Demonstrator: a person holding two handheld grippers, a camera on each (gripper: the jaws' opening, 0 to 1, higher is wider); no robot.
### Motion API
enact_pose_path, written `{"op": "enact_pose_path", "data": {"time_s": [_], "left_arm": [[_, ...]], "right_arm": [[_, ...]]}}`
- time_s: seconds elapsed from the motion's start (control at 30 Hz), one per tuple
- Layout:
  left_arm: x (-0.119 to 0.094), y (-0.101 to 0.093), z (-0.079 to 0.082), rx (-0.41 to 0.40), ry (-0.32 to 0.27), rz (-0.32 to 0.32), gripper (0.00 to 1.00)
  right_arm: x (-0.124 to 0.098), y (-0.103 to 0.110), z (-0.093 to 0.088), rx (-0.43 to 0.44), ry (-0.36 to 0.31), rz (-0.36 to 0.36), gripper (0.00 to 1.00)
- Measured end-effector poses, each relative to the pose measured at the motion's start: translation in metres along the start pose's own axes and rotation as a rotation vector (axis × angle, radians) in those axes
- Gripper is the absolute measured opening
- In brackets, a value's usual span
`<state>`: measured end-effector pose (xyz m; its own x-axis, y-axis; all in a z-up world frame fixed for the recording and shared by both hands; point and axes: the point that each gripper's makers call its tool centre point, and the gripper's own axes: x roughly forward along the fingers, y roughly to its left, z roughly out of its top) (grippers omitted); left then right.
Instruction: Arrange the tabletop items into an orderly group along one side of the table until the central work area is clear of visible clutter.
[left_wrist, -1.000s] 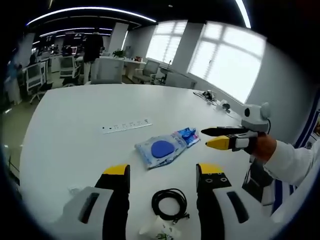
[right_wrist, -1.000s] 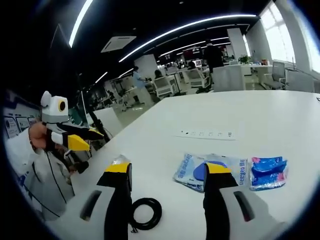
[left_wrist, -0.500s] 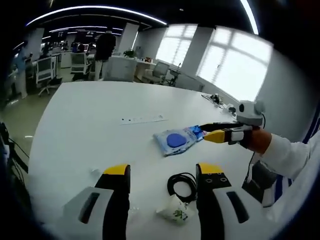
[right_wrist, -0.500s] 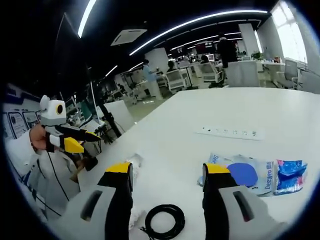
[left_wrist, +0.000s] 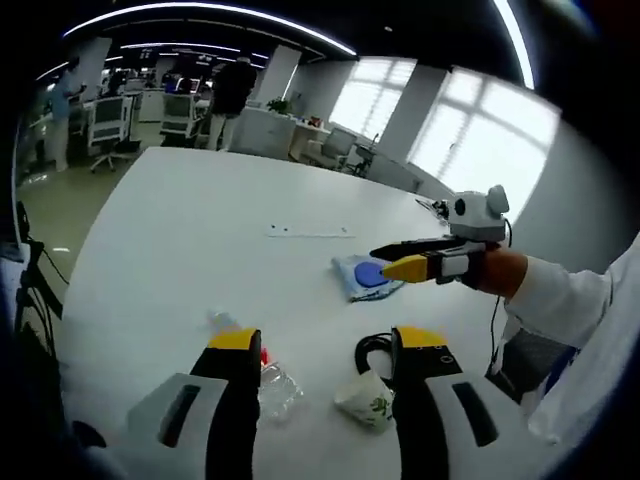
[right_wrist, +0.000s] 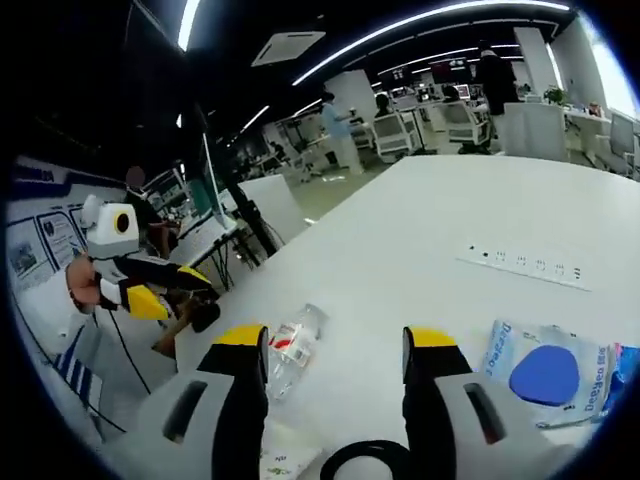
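The white table (left_wrist: 180, 240) stretches ahead of both grippers, with the clutter gathered at its near end. The left gripper (left_wrist: 322, 345) hangs above it with jaws spread and nothing between them. The right gripper (right_wrist: 335, 345) is likewise released and empty.

The biggest risk, as a judgement, is the crumpled clear bottle (left_wrist: 272, 385). It lies just ahead of the left gripper's left jaw, and a thin, round, crushed body would likely squirm or roll out of a pinch and skid farther from the group. The blue-and-white packet (left_wrist: 362, 277) lies well ahead, under the tips of the right gripper where it reaches in; being flat and slick, it may slide along the table rather than lift. The black cable coil (left_wrist: 372, 352) sits just beside the left gripper's right jaw and could uncoil and drag the small crumpled wrapper (left_wrist: 365, 400) that lies touching or nearly touching it.

The right gripper view shows the bottle's red-and-white label (right_wrist: 288, 345) and the packet's blue disc (right_wrist: 545, 372) far more plainly. The left gripper view shows the cable coil whole, while the right gripper view cuts it off at the bottom edge between its jaws.
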<state>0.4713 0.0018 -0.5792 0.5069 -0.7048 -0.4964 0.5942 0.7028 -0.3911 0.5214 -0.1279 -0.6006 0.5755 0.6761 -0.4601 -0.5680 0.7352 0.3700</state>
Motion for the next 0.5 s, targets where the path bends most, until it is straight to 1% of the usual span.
{"op": "enact_pose_path", "data": {"time_s": [0.17, 0.27, 0.4, 0.5], "left_arm": [[-0.001, 0.009, -0.005, -0.027, -0.008, -0.005, 0.52], [-0.001, 0.014, -0.008, -0.044, -0.013, -0.008, 0.52], [0.001, 0.022, -0.012, -0.058, -0.011, -0.007, 0.52], [0.003, 0.027, -0.014, -0.07, -0.014, -0.003, 0.51]], "right_arm": [[0.026, 0.004, 0.002, 0.021, 0.029, 0.055, 0.51], [0.043, 0.006, 0.001, 0.005, 0.06, 0.078, 0.51], [0.061, 0.006, 0.002, 0.003, 0.082, 0.106, 0.51], [0.073, 0.008, -0.001, -0.003, 0.109, 0.129, 0.51]]}}
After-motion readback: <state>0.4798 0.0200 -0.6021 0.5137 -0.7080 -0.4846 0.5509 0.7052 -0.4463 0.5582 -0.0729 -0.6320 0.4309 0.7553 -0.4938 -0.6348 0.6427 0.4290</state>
